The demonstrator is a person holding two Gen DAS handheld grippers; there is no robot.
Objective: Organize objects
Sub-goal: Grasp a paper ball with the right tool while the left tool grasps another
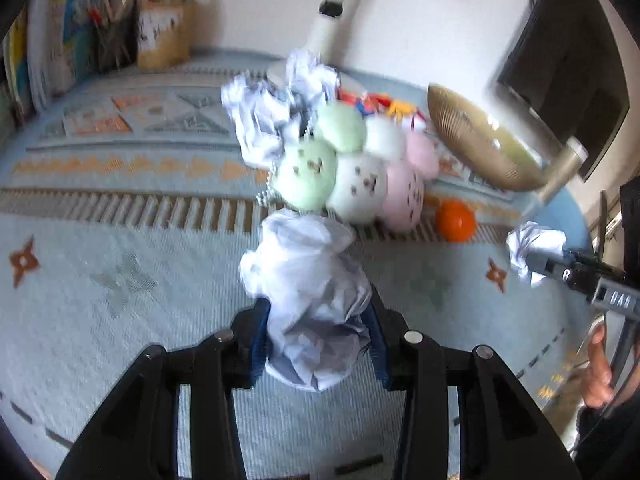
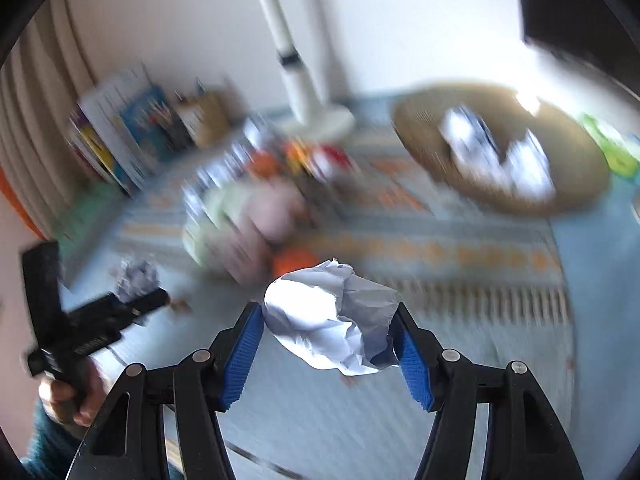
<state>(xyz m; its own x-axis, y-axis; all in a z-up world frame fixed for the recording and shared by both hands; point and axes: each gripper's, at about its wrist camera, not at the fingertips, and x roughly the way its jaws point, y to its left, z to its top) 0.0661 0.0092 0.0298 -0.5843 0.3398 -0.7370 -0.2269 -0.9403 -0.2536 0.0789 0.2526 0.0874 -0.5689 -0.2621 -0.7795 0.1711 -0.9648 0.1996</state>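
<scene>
White paper ball (image 1: 316,312) sits pinched in the left gripper (image 1: 318,332); the right gripper (image 2: 330,332) pinches another paper wad (image 2: 336,320).

The pictures are blurry, so almost no words can be read; the right gripper (image 1: 520,258), seen at the edge of the left wrist view, has small white marks on its gray side, maybe an 8 and some letters, too fuzzy to be sure; the books (image 1: 60,40) and the box (image 1: 164,34) show only smudged print.
</scene>
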